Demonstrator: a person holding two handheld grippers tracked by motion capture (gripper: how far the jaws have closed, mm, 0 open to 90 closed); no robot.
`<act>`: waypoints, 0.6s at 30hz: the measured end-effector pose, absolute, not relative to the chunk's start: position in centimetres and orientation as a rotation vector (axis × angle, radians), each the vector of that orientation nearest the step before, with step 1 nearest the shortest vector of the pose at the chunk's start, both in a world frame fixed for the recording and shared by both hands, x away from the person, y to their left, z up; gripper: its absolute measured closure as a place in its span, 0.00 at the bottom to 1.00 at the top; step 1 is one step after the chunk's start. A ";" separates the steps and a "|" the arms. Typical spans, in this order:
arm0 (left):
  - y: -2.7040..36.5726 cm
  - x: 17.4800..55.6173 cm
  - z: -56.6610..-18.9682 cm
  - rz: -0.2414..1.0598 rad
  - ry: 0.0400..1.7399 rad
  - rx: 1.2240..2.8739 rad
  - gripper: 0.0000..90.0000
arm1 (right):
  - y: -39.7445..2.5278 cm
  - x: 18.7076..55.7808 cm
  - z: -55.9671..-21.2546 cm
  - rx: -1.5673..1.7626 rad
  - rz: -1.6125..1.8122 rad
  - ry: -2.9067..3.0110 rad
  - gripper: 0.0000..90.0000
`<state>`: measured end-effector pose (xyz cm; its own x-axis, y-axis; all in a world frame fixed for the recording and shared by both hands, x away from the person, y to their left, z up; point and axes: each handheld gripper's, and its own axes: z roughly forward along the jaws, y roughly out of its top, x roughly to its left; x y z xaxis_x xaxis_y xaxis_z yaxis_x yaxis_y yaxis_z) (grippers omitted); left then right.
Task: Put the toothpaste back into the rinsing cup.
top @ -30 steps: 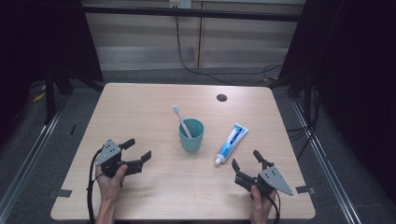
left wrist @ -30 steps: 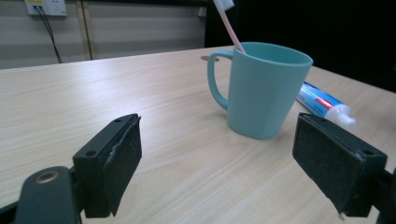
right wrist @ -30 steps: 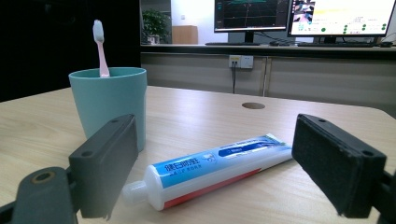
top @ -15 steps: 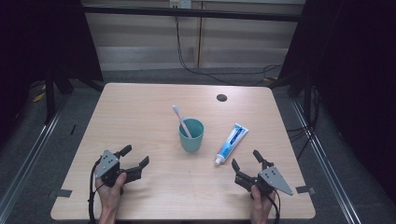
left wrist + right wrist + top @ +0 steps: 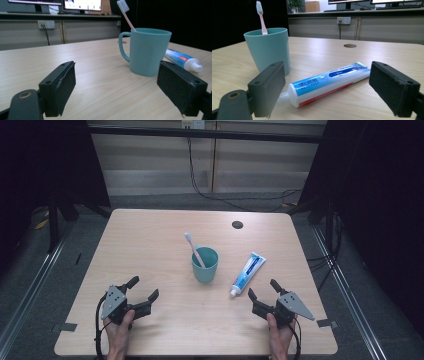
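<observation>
Left gripper (image 5: pixel 142 290): near left part of the table, held in a hand at the near edge; jaws spread wide, holding nothing, aimed toward the cup.
Right gripper (image 5: pixel 262 290): near right part of the table, held in the other hand; jaws spread wide, empty, aimed at the toothpaste just beyond them.
Toothpaste tube (image 5: pixel 247 273): blue and white, lying flat on the table right of centre, white cap pointing to the near edge, near the right gripper but not touched.
Cup (image 5: pixel 204 265): teal, with a handle, upright at the table's centre, just left of the tube and apart from it.
Toothbrush (image 5: pixel 192 248): pink handle, white head, standing in the cup and leaning far-left.
Table (image 5: pixel 150 240): light wood.
Round hole (image 5: pixel 237 224): dark, in the tabletop toward the far right.
</observation>
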<state>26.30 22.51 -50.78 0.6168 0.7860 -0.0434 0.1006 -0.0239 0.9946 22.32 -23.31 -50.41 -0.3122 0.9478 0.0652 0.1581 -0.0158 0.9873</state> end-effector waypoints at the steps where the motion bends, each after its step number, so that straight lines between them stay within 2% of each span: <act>1: 22.7 26.3 -50.8 0.633 0.781 1.503 0.17 | -23.3 22.4 -50.2 1.196 1.397 1.548 0.14; 6: 22.7 25.8 -50.9 0.685 0.761 1.485 0.17 | -23.3 22.8 -49.4 1.234 1.386 1.563 0.15; 9: 22.5 25.4 -51.0 0.735 0.753 1.465 0.17 | -23.1 23.0 -49.1 1.238 1.382 1.607 0.21; 18: 22.5 25.4 -51.0 0.723 0.748 1.462 0.17 | -23.1 23.3 -47.1 1.262 1.384 1.630 0.32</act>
<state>25.40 22.55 -51.03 0.5895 0.8077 -0.0052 0.0217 -0.0095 0.9997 23.34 -23.09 -47.15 -0.3283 0.9387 0.1050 0.2563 -0.0185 0.9664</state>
